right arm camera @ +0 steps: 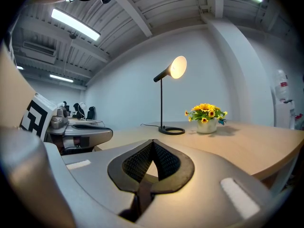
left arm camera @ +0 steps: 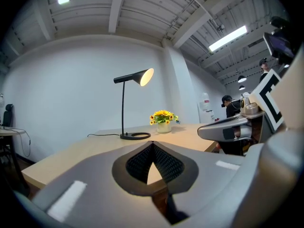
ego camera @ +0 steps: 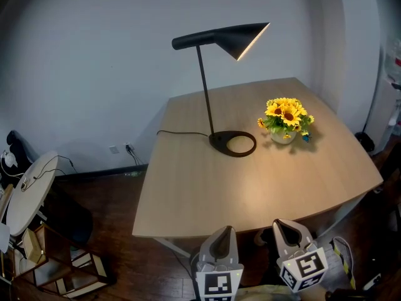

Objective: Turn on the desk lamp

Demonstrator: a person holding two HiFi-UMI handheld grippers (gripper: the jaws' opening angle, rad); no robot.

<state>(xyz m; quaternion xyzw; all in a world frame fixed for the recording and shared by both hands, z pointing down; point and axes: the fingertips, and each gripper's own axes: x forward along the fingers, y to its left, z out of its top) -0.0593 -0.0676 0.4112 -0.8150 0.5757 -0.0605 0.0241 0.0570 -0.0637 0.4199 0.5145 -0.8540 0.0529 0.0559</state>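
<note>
The black desk lamp [ego camera: 205, 93] stands near the middle of the wooden table [ego camera: 188, 193], its ring base [ego camera: 233, 143] flat on the top. Its cone shade [ego camera: 235, 37] glows inside and warm light falls on the table. The lit shade also shows in the left gripper view [left arm camera: 140, 76] and the right gripper view [right arm camera: 175, 68]. My left gripper [ego camera: 223, 232] and right gripper [ego camera: 283, 226] hover side by side at the table's near edge, far from the lamp. Both are shut with nothing between the jaws [left arm camera: 152, 144] [right arm camera: 152, 141].
A white pot of sunflowers [ego camera: 286, 119] sits right of the lamp base. The lamp cord [ego camera: 182, 132] runs left off the table toward a wall socket [ego camera: 119, 148]. A round side table [ego camera: 28, 190] and a wooden shelf stand at the left. People stand far off [left arm camera: 228, 103].
</note>
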